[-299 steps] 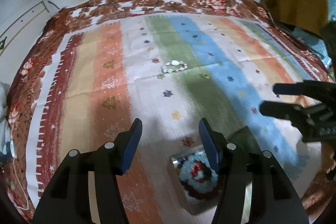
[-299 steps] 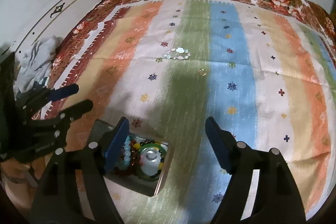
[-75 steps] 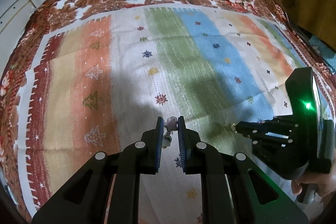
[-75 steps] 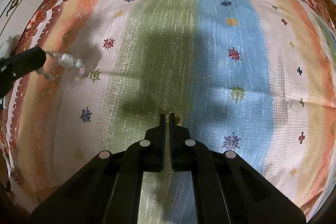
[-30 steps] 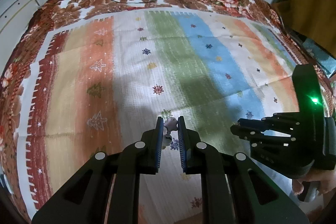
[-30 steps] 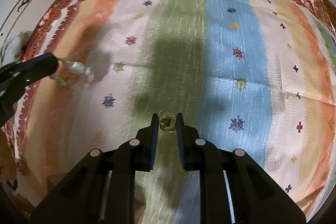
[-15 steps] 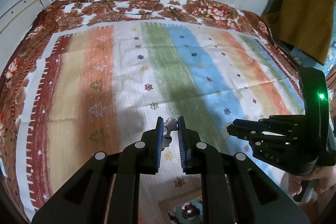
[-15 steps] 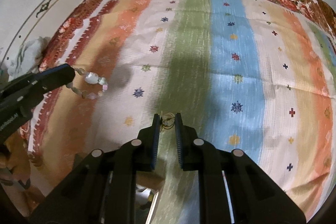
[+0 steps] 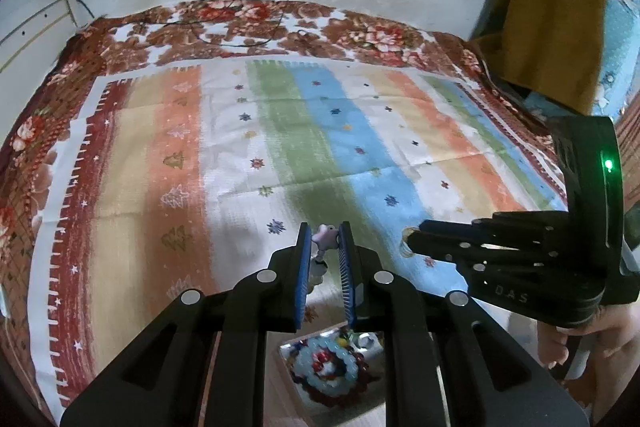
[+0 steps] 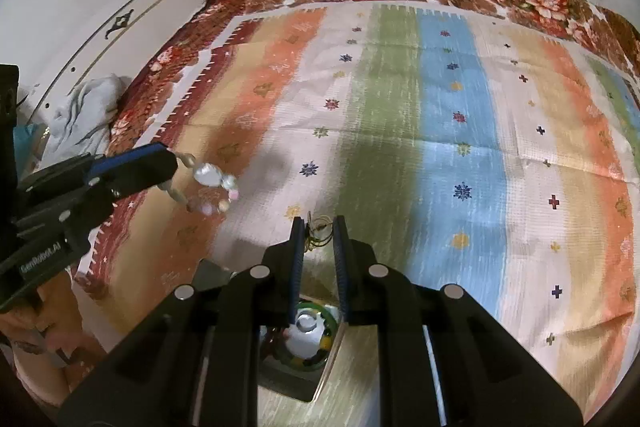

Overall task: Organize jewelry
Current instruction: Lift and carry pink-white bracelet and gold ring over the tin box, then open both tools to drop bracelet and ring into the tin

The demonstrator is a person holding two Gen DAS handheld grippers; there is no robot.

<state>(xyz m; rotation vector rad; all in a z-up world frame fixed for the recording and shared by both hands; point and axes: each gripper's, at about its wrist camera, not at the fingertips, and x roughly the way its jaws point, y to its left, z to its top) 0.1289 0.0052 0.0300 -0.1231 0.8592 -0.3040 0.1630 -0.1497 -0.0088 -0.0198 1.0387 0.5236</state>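
both of my grippers have lifted and drawn back over the jewelry box (image 9: 332,367); left gripper (image 9: 325,239) fingers pinch the bead bracelet (image 10: 208,179), right gripper (image 10: 318,227) fingers pinch the gold chain (image 10: 320,231).

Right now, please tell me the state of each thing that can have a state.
Left tongs: shut on the bead bracelet, held above the cloth.
Right tongs: shut on the thin gold piece, lifted.
Jewelry box: open, with jewelry inside.
Striped cloth: spread flat.
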